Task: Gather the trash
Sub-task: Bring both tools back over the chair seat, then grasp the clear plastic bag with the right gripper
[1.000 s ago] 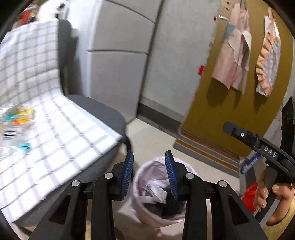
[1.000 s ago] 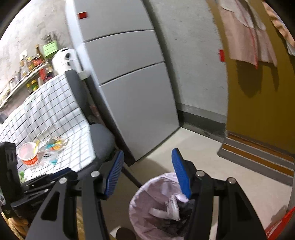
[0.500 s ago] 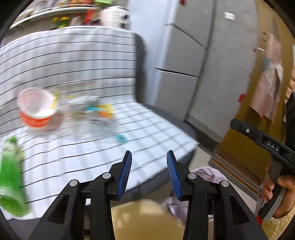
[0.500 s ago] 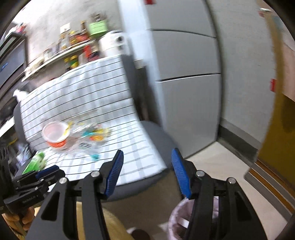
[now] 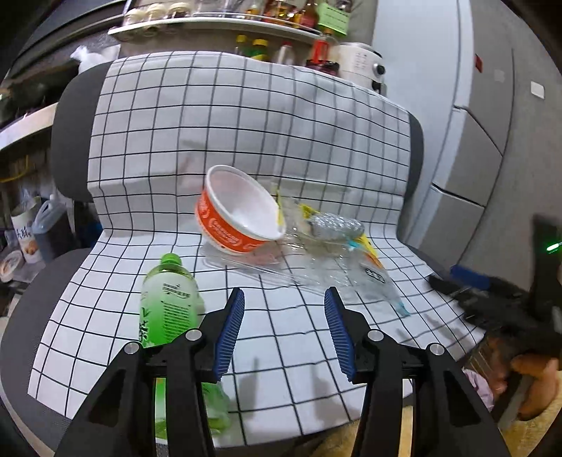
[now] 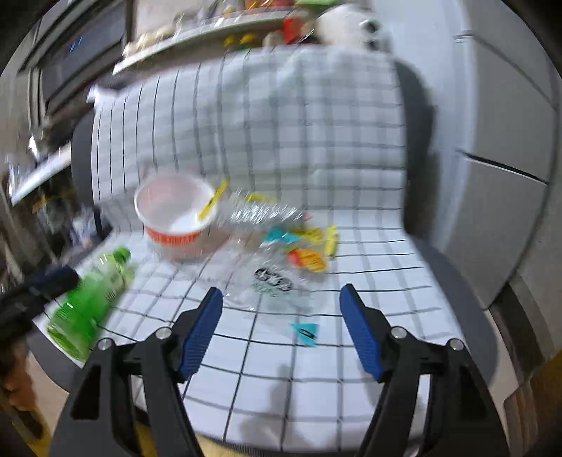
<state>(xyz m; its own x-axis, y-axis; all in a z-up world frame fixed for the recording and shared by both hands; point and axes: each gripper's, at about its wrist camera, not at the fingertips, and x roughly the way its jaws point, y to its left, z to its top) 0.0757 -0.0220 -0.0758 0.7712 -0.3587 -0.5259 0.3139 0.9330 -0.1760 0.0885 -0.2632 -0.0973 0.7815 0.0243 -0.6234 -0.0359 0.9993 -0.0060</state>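
Note:
Trash lies on a checked cloth (image 5: 302, 337) over a chair seat. An orange and white paper bowl (image 5: 239, 214) (image 6: 175, 214) sits tilted at the back, with clear crumpled plastic wrappers (image 5: 337, 253) (image 6: 270, 260) to its right. A green bottle (image 5: 168, 302) (image 6: 91, 295) lies at the left. A small teal scrap (image 6: 305, 331) lies near the front. My left gripper (image 5: 284, 328) hangs above the seat's front, its jaws opening with nothing between them. My right gripper (image 6: 281, 328) is over the front of the seat, jaws opening and empty, and its view is blurred.
The chair's grey backrest (image 5: 70, 140) rises behind the cloth. A shelf (image 5: 217, 24) with bottles and jars runs behind it. A grey cabinet (image 5: 491, 140) stands to the right. A hand (image 5: 534, 379) holds the other gripper at the right edge.
Both views swung from the floor bin and wall to the chair seat with the trash. The bin has left sight. Both pairs of jaws stand wider apart than before.

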